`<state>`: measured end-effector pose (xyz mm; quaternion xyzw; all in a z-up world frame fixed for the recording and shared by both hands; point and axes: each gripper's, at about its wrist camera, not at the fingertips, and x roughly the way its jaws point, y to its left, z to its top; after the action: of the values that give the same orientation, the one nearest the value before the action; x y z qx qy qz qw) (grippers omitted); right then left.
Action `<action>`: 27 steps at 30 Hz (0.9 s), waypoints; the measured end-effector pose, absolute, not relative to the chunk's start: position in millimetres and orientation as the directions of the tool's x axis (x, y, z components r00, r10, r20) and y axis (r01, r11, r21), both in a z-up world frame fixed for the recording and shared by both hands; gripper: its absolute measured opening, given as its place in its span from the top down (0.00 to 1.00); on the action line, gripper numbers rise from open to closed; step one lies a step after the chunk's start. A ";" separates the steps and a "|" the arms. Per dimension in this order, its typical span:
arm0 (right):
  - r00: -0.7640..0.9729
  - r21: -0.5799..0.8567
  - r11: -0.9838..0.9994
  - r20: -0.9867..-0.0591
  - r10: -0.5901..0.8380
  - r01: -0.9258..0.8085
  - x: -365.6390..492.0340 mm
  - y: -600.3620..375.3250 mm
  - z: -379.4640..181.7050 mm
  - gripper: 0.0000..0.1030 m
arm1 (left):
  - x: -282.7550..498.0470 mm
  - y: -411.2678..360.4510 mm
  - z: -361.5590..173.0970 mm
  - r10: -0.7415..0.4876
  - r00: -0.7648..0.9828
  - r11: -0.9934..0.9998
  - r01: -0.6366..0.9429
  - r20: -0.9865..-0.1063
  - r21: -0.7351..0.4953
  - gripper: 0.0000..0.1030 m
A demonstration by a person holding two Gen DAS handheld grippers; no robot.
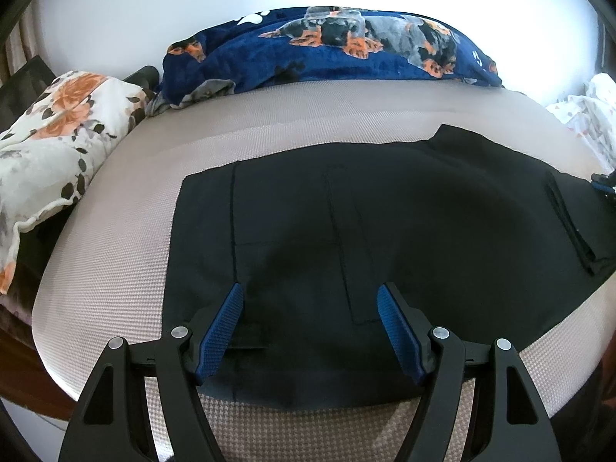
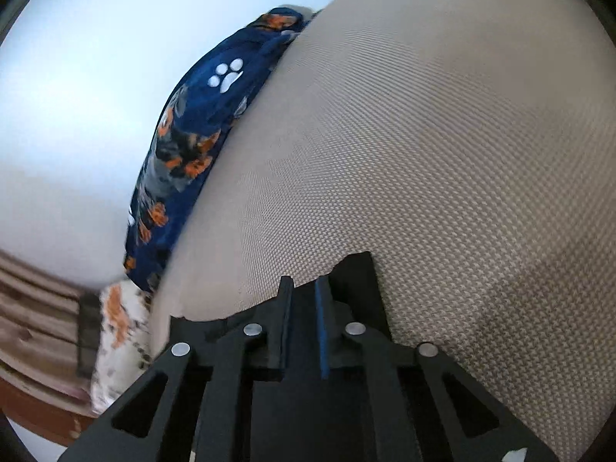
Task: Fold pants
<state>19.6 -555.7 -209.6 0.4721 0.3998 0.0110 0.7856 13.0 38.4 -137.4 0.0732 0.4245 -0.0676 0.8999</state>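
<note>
Black pants (image 1: 385,231) lie flat on the beige bed (image 1: 115,269), near the front edge. Left gripper (image 1: 312,292) hovers over them, jaws spread, nothing pinched. Right gripper (image 2: 304,285) jaws clenched on a pants edge (image 2: 354,273), cloth between the pads.

Hand-held gripper (image 1: 311,288): black linkage arms, silver rivets, blue ribbed pads.

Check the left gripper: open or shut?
Open: the left gripper has its blue pads spread wide above the black pants.
</note>
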 end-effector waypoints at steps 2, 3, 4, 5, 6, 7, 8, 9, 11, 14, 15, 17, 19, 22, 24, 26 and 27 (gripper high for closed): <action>0.688 0.780 0.518 -0.591 0.421 0.353 18.1 -559.4 -211.5 0.92 | 12.0 37.8 -136.7 -0.059 0.633 0.979 0.188 -0.772 0.080 0.29; 0.697 0.798 0.495 -0.570 0.435 0.344 16.8 -560.7 -210.7 0.84 | 11.3 38.2 -135.8 -0.059 0.636 0.979 0.189 -0.769 0.081 0.29; 0.718 0.832 0.455 -0.525 0.456 0.319 12.2 -564.0 -208.8 0.81 | 12.0 37.5 -134.8 -0.060 0.638 0.979 0.189 -0.768 0.081 0.29; 0.736 0.854 0.432 -0.488 0.468 0.292 6.8 -566.6 -205.0 0.80 | 11.8 38.7 -133.9 -0.062 0.640 0.979 0.187 -0.766 0.077 0.29; 0.744 0.858 0.434 -0.475 0.470 0.273 3.4 -567.3 -200.1 0.78 | 12.0 40.3 -133.4 -0.065 0.640 0.980 0.184 -0.766 0.071 0.29; 0.748 0.857 0.446 -0.469 0.470 0.257 -1.4 -567.4 -195.8 0.77 | 12.9 40.4 -133.0 -0.067 0.639 0.981 0.182 -0.766 0.066 0.29; 0.748 0.857 0.457 -0.461 0.478 0.236 -6.6 -566.1 -192.4 0.77 | 13.0 42.0 -133.1 -0.072 0.638 0.982 0.180 -0.767 0.058 0.29; 0.744 0.857 0.465 -0.456 0.487 0.221 -10.5 -563.8 -190.2 0.77 | 13.8 41.8 -132.7 -0.073 0.638 0.982 0.179 -0.767 0.055 0.29; 0.730 0.843 0.505 -0.462 0.504 0.184 -20.1 -556.3 -186.3 0.77 | 13.5 44.1 -133.4 -0.079 0.637 0.984 0.174 -0.767 0.043 0.29; 0.696 0.806 0.567 -0.506 0.508 0.172 -24.6 -544.1 -191.4 0.77 | 14.1 44.8 -133.8 -0.084 0.633 0.985 0.170 -0.769 0.031 0.29; 0.682 0.786 0.587 -0.539 0.495 0.195 -24.2 -540.7 -196.9 0.78 | 14.2 44.6 -133.6 -0.083 0.633 0.985 0.169 -0.769 0.032 0.29; 0.674 0.769 0.603 -0.562 0.480 0.212 -23.7 -535.5 -204.4 0.83 | 13.9 45.1 -132.7 -0.072 0.637 0.985 0.166 -0.768 0.045 0.29; 0.683 0.776 0.595 -0.551 0.480 0.209 -24.4 -534.2 -203.2 0.77 | 13.3 45.8 -130.4 -0.059 0.645 0.986 0.159 -0.762 0.058 0.29; 0.702 0.766 0.616 -0.541 0.463 0.184 -24.8 -527.2 -188.1 0.76 | 12.0 47.7 -126.6 -0.039 0.661 0.986 0.147 -0.750 0.078 0.29; 0.711 0.737 0.655 -0.549 0.439 0.165 -23.0 -518.3 -174.5 0.75 | 11.5 48.5 -126.4 -0.031 0.665 0.986 0.142 -0.747 0.085 0.29; 0.715 0.695 0.703 -0.567 0.408 0.150 -22.0 -507.0 -160.1 0.73 | 12.1 49.1 -126.5 -0.024 0.665 0.986 0.139 -0.747 0.092 0.29; 0.709 0.655 0.742 -0.590 0.386 0.141 -18.7 -495.5 -151.9 0.72 | 12.0 50.2 -127.4 -0.015 0.666 0.986 0.134 -0.746 0.100 0.29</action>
<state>-18.7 -495.5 -151.9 0.3517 0.3749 0.0718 0.8547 12.0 50.2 -127.4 0.0734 0.4067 -0.0410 0.9097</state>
